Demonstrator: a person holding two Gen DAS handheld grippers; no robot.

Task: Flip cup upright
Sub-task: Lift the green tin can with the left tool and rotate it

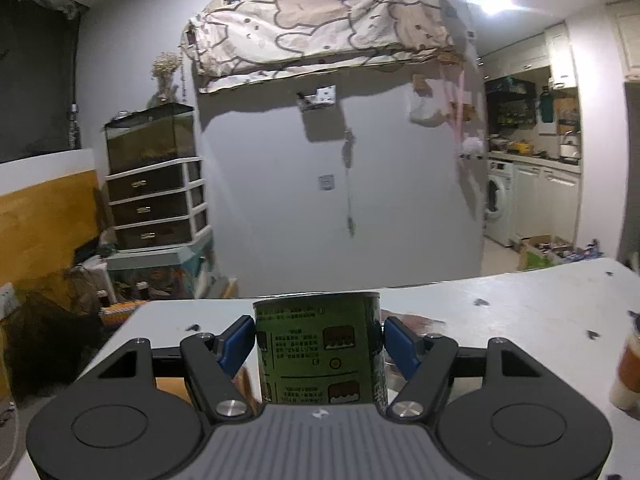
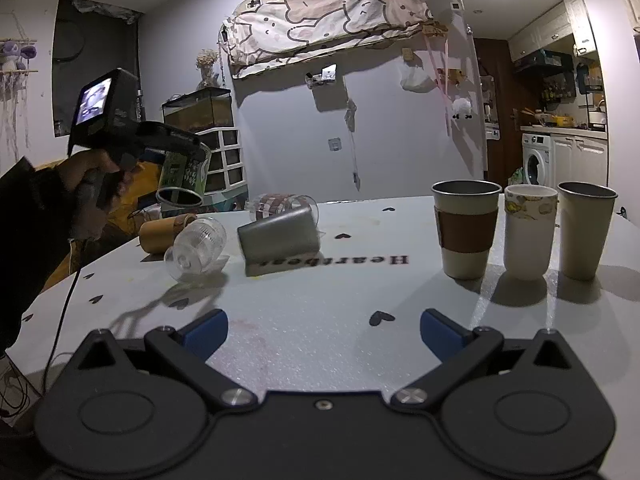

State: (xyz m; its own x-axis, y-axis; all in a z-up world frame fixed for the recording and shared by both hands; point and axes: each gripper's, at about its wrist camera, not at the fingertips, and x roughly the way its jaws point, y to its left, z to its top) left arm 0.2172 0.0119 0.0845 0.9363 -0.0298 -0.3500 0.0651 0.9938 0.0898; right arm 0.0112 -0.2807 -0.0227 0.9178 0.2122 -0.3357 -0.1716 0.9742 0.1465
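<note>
White table [image 2: 320, 340] under splayed right gripper [image 2: 323, 330]; left gripper [image 1: 319, 340] clamps green cup [image 1: 320, 352] (base hidden, seemingly inverted).

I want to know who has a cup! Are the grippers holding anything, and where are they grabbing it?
The left gripper holds the green cup by its sides, lifted off the table. The right gripper is open and holds nothing.

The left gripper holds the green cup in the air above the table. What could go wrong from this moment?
1. The green cup hangs tilted, mouth downward, in the left gripper near the table's edge; if the grip slips, it could fall off the table.
2. Directly below lie a wooden cup and a clear glass on their sides; setting down there could knock them rolling.
3. The right gripper is open and holds nothing, so it cannot steady anything.
</note>
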